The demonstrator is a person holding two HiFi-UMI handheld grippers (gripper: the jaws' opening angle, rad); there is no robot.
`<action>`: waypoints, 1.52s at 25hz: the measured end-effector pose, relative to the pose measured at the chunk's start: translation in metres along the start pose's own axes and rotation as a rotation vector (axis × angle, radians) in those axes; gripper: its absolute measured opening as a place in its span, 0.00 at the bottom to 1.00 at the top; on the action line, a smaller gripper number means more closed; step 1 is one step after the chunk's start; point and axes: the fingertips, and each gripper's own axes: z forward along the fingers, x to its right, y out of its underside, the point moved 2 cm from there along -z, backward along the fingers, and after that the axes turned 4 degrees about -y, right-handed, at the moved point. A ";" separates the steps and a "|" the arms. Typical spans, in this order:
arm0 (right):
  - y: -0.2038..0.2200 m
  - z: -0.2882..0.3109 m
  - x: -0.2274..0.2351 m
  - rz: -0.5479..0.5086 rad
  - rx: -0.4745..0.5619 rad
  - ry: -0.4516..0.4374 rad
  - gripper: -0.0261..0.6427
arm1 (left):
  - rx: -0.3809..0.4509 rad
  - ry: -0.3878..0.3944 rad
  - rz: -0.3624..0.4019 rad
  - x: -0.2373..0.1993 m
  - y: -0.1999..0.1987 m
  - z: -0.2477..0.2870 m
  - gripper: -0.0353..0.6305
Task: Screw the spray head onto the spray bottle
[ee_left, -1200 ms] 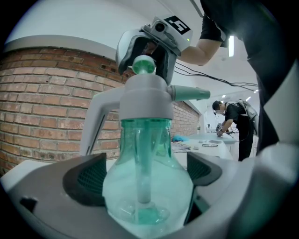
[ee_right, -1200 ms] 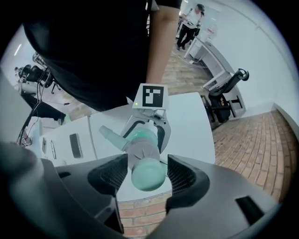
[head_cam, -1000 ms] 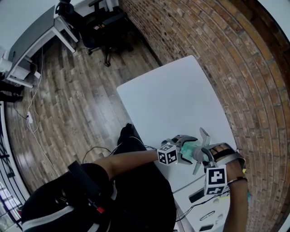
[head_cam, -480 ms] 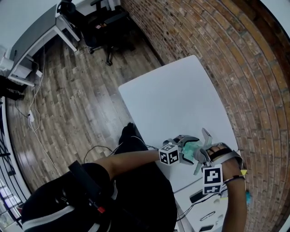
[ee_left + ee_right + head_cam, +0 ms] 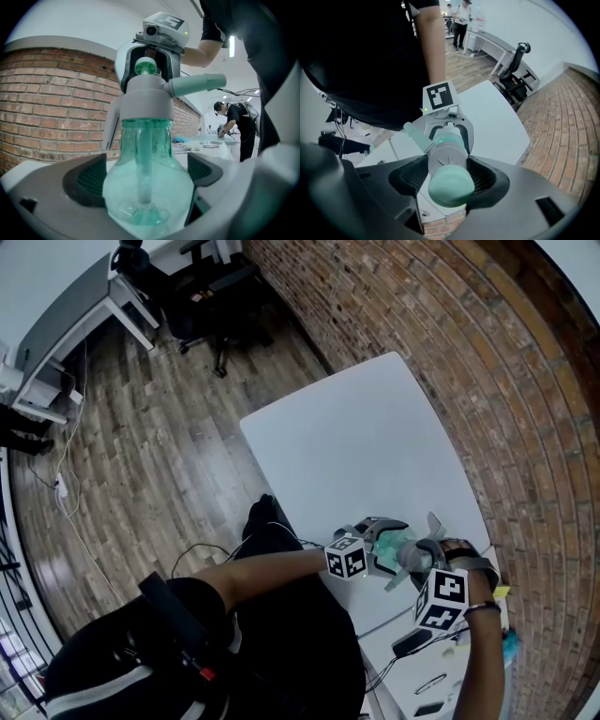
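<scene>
**Bottle and head held between two grippers at the worktop's near edge**

The spray bottle [image 5: 147, 187] is held between the fingers of the left gripper [image 5: 392, 547], above the near right part of the worktop [image 5: 356, 446]. The spray head [image 5: 145, 98] is seated on the bottle's neck and clasped by the right gripper [image 5: 412, 557], just right of the left one. A brick wall [image 5: 450, 352] is set along the worktop's right side.
</scene>
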 end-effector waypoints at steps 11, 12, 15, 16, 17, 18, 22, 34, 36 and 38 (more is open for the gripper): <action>0.003 -0.002 0.008 0.413 0.163 -0.026 0.43 | 0.006 0.002 -0.007 0.000 0.000 0.000 0.85; 0.003 -0.003 0.009 0.449 0.179 -0.022 0.43 | 0.008 0.003 -0.009 0.000 -0.001 0.000 0.85; 0.005 -0.004 0.011 0.579 0.237 -0.010 0.43 | 0.011 0.004 -0.011 0.000 -0.001 0.000 0.85; 0.006 -0.004 0.011 0.624 0.255 -0.006 0.43 | 0.012 0.004 -0.011 0.000 -0.001 0.000 0.85; 0.006 -0.004 0.011 0.664 0.270 -0.002 0.43 | 0.013 0.004 -0.011 0.000 -0.001 0.000 0.85; 0.006 -0.004 0.011 0.698 0.280 0.003 0.43 | 0.013 0.003 -0.010 0.000 -0.001 0.000 0.85; 0.009 -0.004 0.012 0.786 0.283 0.021 0.43 | 0.015 0.003 -0.013 0.000 -0.001 -0.001 0.85; 0.003 -0.027 0.005 0.307 0.179 0.084 0.45 | 0.015 0.011 -0.015 -0.001 -0.001 -0.003 0.85; 0.002 -0.023 0.004 0.160 0.109 0.079 0.45 | 0.012 0.014 -0.012 -0.001 0.000 -0.002 0.85; 0.001 -0.016 0.004 0.056 0.059 0.058 0.45 | 0.006 0.024 -0.008 -0.001 0.000 0.000 0.85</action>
